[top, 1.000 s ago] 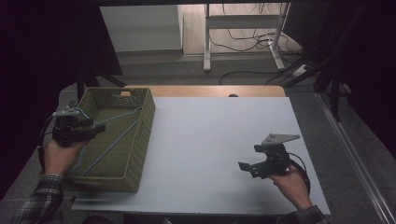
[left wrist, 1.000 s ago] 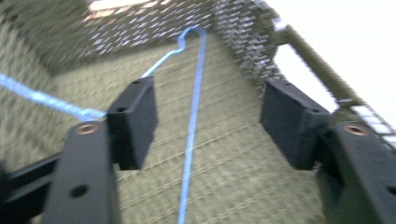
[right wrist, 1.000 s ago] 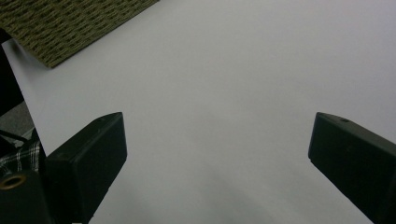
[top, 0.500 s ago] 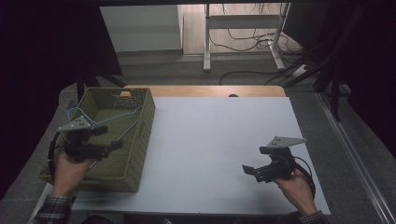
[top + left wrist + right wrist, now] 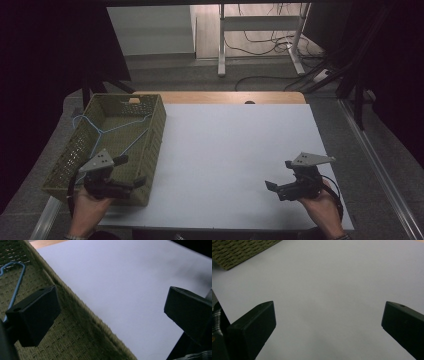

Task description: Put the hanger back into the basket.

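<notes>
An olive woven basket stands on the left of the white table, with a light blue wire hanger lying inside it. My left gripper hovers over the basket's near right corner. Its jaws have just been opening and now stand wide with nothing between them. In the left gripper view the basket rim runs between the jaws, and the hanger lies beyond the left one. My right gripper is open and empty over bare table at the near right.
A strip of wooden tabletop shows past the white sheet's far edge. Beyond it, metal desk legs and cables lie on the floor. A corner of the basket appears in the right gripper view.
My left gripper has moved from the basket's left side toward me to its near right corner, and its jaws have spread wider. The right gripper has shifted slightly toward me.
</notes>
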The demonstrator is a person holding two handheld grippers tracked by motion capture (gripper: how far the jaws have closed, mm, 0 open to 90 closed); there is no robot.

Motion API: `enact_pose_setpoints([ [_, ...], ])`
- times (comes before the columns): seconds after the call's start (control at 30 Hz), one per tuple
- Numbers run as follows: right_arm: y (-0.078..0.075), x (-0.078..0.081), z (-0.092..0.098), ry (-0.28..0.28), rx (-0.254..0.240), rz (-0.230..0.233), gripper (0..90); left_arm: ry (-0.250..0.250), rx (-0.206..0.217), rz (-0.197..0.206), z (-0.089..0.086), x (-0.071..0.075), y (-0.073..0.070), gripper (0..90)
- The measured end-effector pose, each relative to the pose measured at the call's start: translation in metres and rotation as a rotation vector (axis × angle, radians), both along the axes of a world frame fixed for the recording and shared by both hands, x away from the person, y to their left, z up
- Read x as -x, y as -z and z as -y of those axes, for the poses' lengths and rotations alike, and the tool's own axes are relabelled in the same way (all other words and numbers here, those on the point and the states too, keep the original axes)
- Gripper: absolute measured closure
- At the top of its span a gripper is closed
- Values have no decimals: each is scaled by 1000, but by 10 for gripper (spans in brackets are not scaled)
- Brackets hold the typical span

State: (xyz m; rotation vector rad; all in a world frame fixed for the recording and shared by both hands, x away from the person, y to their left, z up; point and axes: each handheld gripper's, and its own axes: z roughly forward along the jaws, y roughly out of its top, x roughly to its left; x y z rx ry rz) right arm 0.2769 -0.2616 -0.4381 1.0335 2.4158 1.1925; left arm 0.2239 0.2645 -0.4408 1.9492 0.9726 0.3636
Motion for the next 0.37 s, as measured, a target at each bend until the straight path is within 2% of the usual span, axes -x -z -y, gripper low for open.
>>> enact_pose_setpoints([
  [0.03, 3, 1, 3, 10, -6, -3, 0, 6, -18, -13, 3, 1, 7, 5],
  [0.1, 6, 2, 5, 23, -3, -9, 0, 7, -47, -14, 5, 2, 11, 4],
  [0.37, 15, 2, 5, 30, 41, -11, 0, 8, -39, -12, 4, 1, 13, 5],
])
